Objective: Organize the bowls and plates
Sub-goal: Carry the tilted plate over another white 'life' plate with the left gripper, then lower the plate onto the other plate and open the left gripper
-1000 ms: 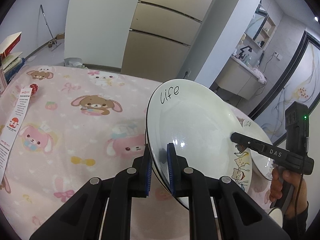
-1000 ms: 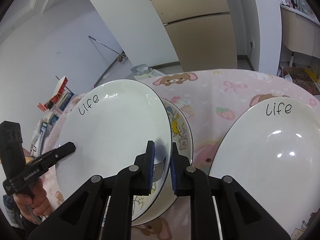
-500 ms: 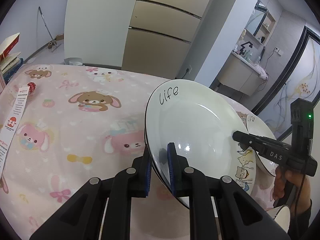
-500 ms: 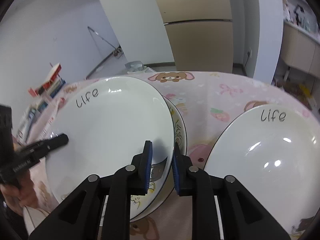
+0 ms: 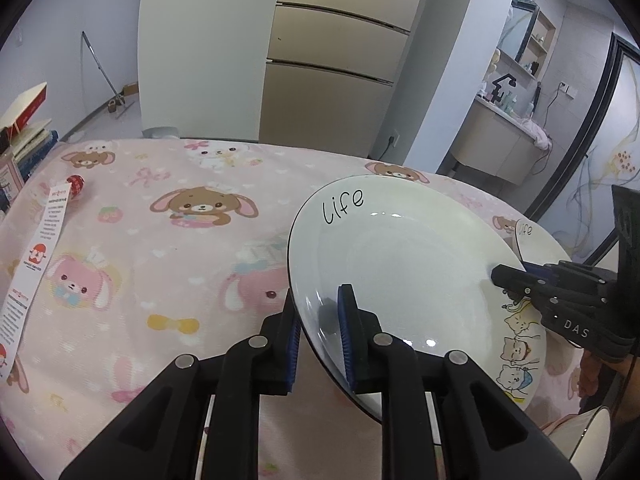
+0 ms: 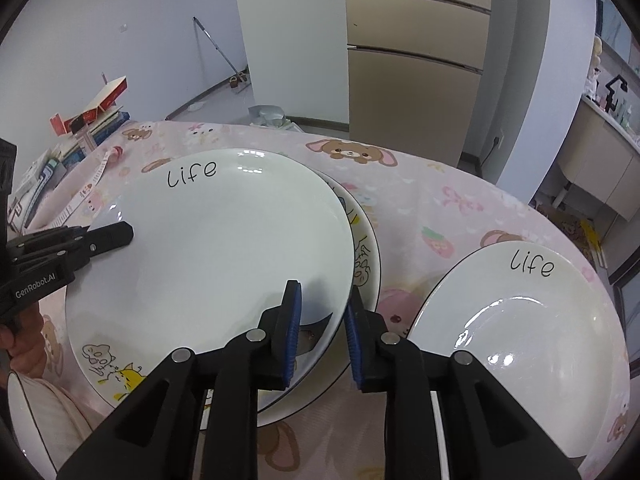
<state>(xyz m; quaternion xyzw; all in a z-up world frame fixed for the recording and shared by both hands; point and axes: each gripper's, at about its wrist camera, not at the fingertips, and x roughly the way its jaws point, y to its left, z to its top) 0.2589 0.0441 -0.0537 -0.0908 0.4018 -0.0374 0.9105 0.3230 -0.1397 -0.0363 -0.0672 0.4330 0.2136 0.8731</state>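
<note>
Both tongs are straddling opposite rims of the white "life" plate (image 6: 216,248), which is lying on the cartoon-cat plate (image 6: 362,248): left tongs (image 5: 318,336) and right tongs (image 6: 322,320) have just been opening, pads now standing off the rim. Another "life" plate (image 6: 520,320) is sitting nearby on the pink cartoon-print bench (image 5: 160,264).

Beige panelled cabinet (image 5: 332,80) stands behind the pink cartoon-print tablecloth (image 5: 168,240). White wall (image 5: 208,40) to its left, pale grey floor (image 5: 100,120) further left. Vanity counter (image 5: 504,140) right of cabinet. Even light.
</note>
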